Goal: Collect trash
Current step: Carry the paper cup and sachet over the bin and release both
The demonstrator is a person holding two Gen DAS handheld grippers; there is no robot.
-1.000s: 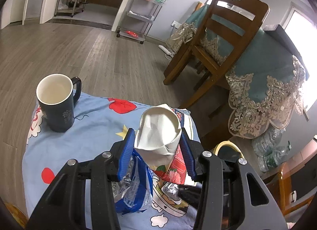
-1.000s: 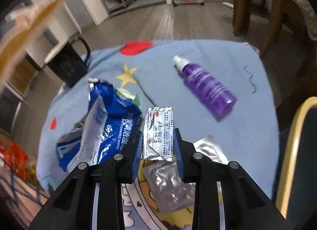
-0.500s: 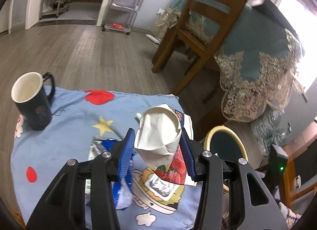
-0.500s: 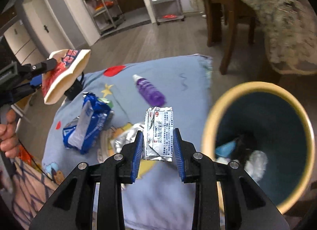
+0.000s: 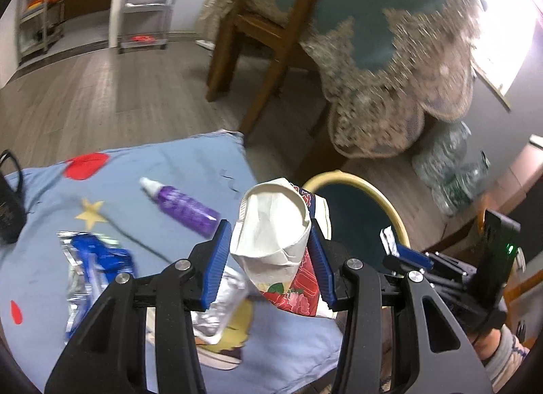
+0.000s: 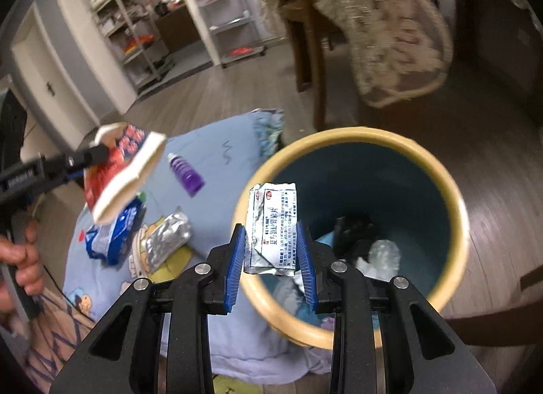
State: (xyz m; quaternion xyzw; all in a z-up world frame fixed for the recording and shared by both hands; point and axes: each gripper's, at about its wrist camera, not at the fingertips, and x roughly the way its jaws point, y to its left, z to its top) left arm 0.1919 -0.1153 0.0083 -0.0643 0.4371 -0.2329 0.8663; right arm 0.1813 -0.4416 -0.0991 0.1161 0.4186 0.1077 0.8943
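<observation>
Right gripper (image 6: 271,255): clamped on a silver foil medicine sachet (image 6: 272,224), held over the near rim of the yellow-rimmed bin (image 6: 451,197); let go here, the sachet could catch the rim and fall outside.
Left gripper (image 5: 268,258): clamped on a crumpled red-and-white snack bag (image 5: 275,231), above the table edge, short of the bin; an early release would drop it on the blue cloth (image 5: 190,163).
Crowding: both grippers near one opening; they could knock together.
Left behind: blue wipes pack (image 5: 98,258), foil wrapper (image 5: 217,306).
Not trash, probably: purple spray bottle (image 5: 183,211).
</observation>
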